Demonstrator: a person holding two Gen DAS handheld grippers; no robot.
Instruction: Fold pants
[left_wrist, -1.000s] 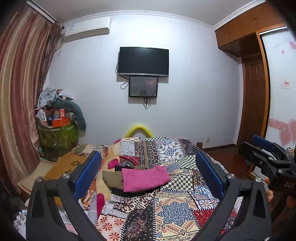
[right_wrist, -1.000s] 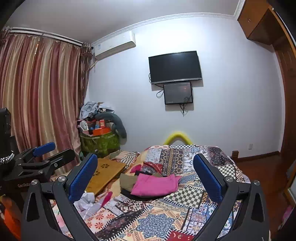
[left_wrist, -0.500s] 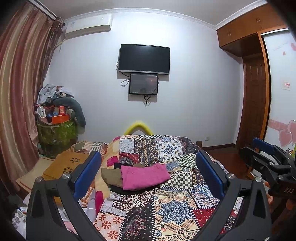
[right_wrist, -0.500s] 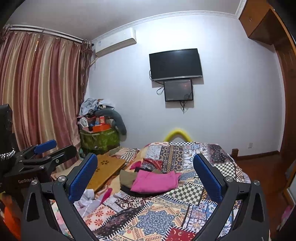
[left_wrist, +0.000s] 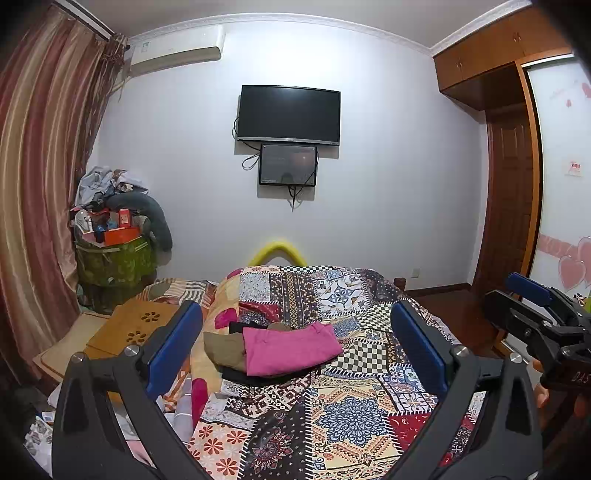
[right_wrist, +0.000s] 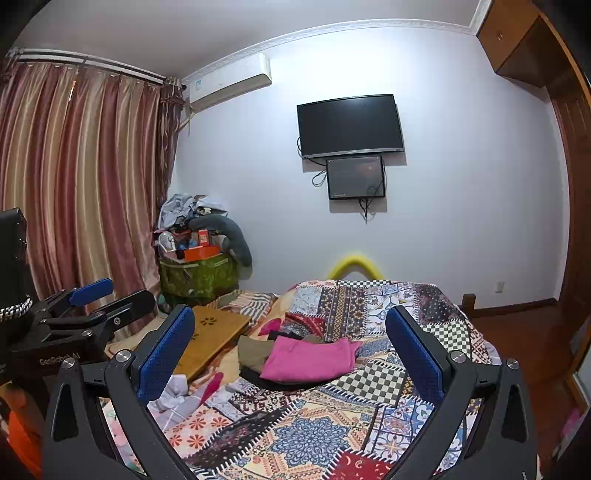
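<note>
Folded pink pants (left_wrist: 288, 349) lie on a small stack with olive pants (left_wrist: 225, 349) and a black garment (left_wrist: 258, 374) on the patchwork bed (left_wrist: 351, 413). The stack also shows in the right wrist view, with the pink pants (right_wrist: 310, 360) on top. My left gripper (left_wrist: 295, 347) is open and empty, held well back from the stack. My right gripper (right_wrist: 290, 354) is open and empty, also well back. Each gripper shows at the edge of the other's view, the right one (left_wrist: 535, 317) and the left one (right_wrist: 92, 306).
A wooden lap desk (right_wrist: 218, 332) lies left of the stack. White and pink clothes (right_wrist: 177, 395) lie at the bed's near left. A green bin (left_wrist: 110, 262) piled with things stands by the curtain (left_wrist: 33, 206). A TV (left_wrist: 288, 114) hangs on the far wall.
Both views have shifted slightly; the clothes stack sits a little lower and left in frame. Both grippers stay open and empty.
</note>
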